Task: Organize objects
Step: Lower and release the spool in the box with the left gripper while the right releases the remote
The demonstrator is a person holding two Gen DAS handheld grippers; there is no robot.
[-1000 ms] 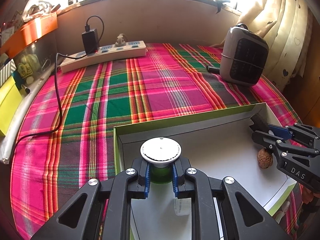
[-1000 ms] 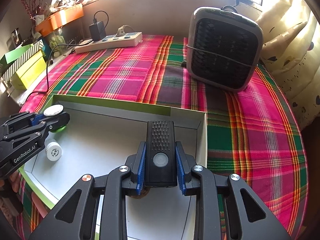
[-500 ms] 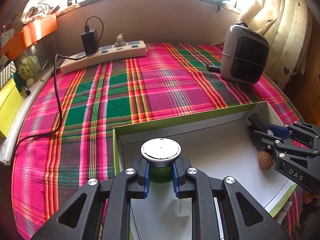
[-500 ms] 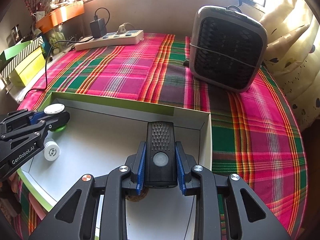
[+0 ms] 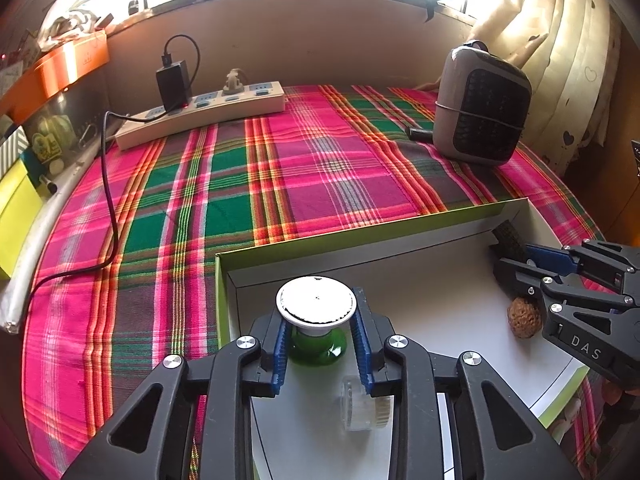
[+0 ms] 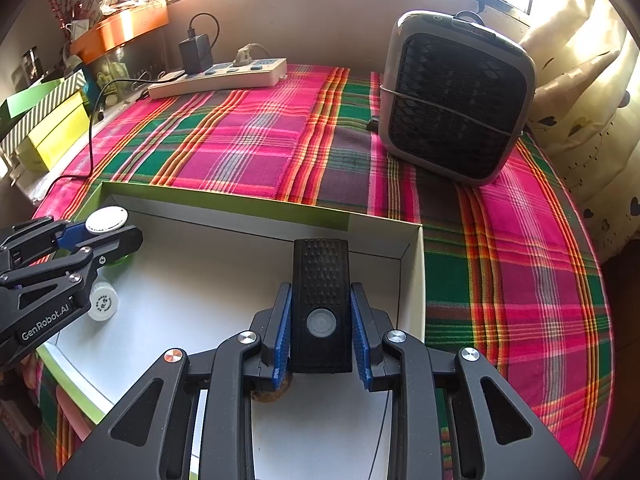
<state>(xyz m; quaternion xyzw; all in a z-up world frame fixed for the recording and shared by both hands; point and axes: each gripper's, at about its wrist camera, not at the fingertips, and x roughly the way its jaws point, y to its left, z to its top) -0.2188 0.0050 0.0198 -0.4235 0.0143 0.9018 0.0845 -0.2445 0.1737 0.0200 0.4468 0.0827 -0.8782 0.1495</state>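
While both hands hover over the white-lined box point(image 5: 420, 240), we're right at the release. Our left gripper point(image 5: 320, 344) is opening its jaws around the green bottle point(image 5: 318, 346) with the wide white cap; in the left wrist view the blue pads now stand clear of the bottle's neck, which sits upright on the box floor at the near left corner. Just at its five o'clock lies a small clear vial point(image 5: 364, 404) on its side. Over at three o'clock, our right gripper point(image 6: 320, 320) is clamped on the black remote-like device point(image 6: 320, 300), its far end pointing at twelve o'clock toward the box's back wall; whether it touches the floor, we can't tell. A walnut point(image 5: 524, 316) rests just under that gripper. So the bottle looks placed, we reckon. Next we'd want the left jaws wider, then a straight lift so the cap isn't snagged, and the right hand lowering and letting go.
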